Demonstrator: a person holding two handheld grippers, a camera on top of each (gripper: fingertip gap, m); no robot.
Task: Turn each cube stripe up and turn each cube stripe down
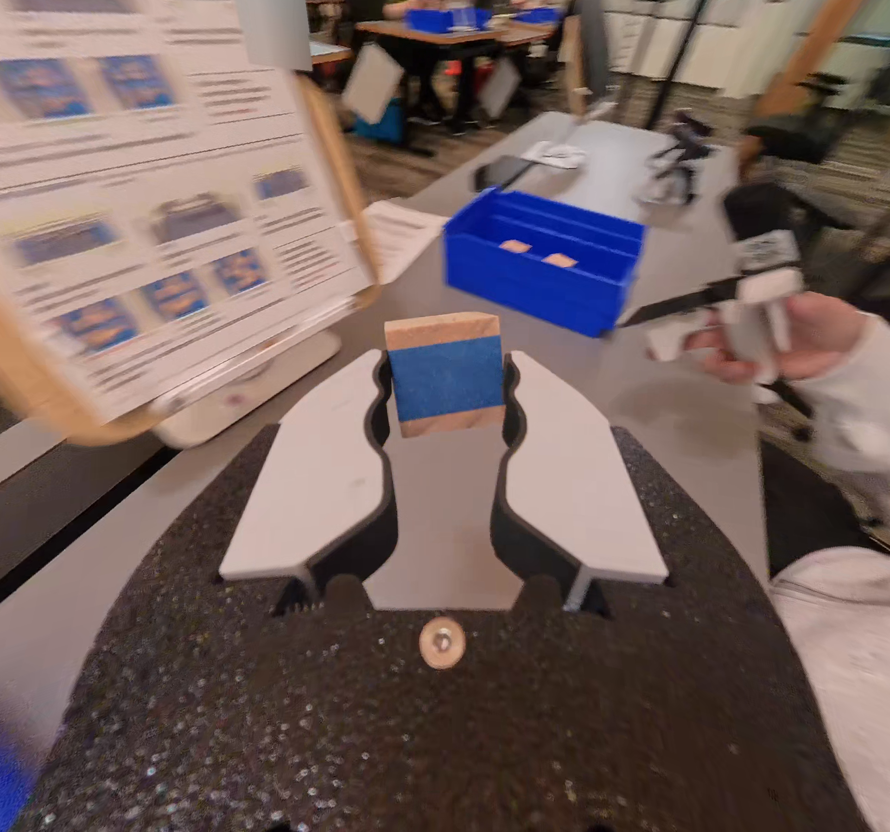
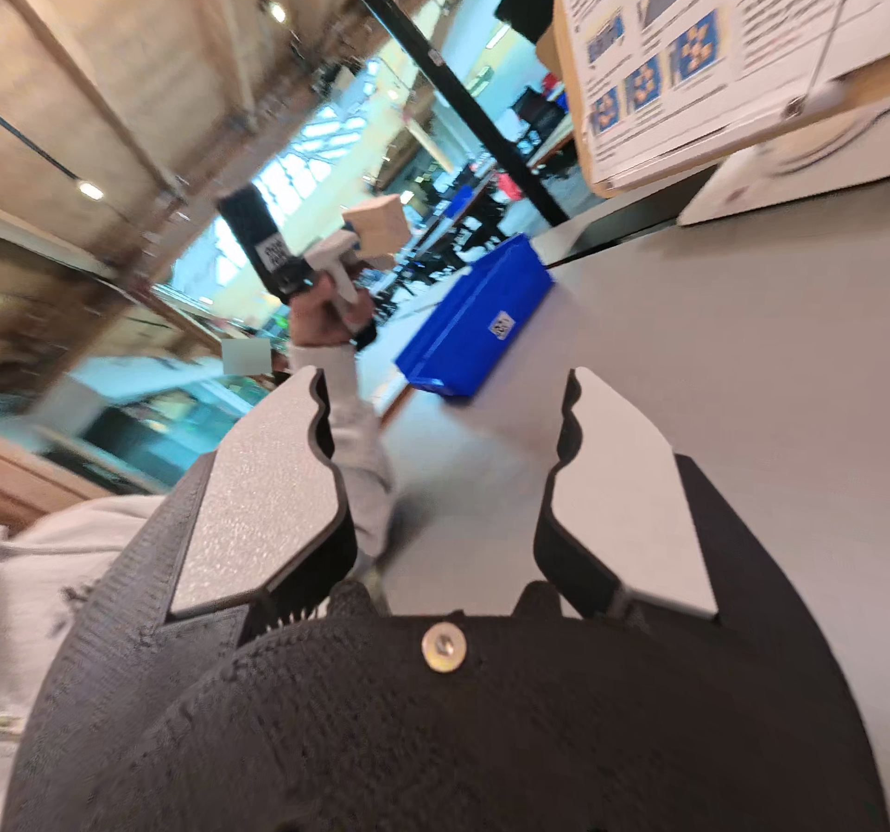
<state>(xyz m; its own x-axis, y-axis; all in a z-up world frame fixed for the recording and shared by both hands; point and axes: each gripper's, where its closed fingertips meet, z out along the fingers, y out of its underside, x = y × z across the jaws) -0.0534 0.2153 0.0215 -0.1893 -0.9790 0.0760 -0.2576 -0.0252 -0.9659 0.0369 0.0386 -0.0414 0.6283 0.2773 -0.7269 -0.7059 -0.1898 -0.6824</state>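
My left gripper (image 1: 445, 387) fingers are clamped on a wooden cube (image 1: 444, 373) lifted above the grey table (image 1: 674, 423), its blue stripe facing me; my right gripper (image 2: 445, 423) fingers stand apart, holding nothing. Beyond sits the blue bin (image 1: 539, 259) with two more cubes (image 1: 537, 253) inside

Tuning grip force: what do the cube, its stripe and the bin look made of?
Cube: bare light wood, going by the faint grain and matte tan faces. Blue stripe: probably matte tape or felt, slightly speckled, non-glossy. Blue bin: likely moulded plastic, with uniform colour and ribbed walls. The left gripper holds the cube off the table.
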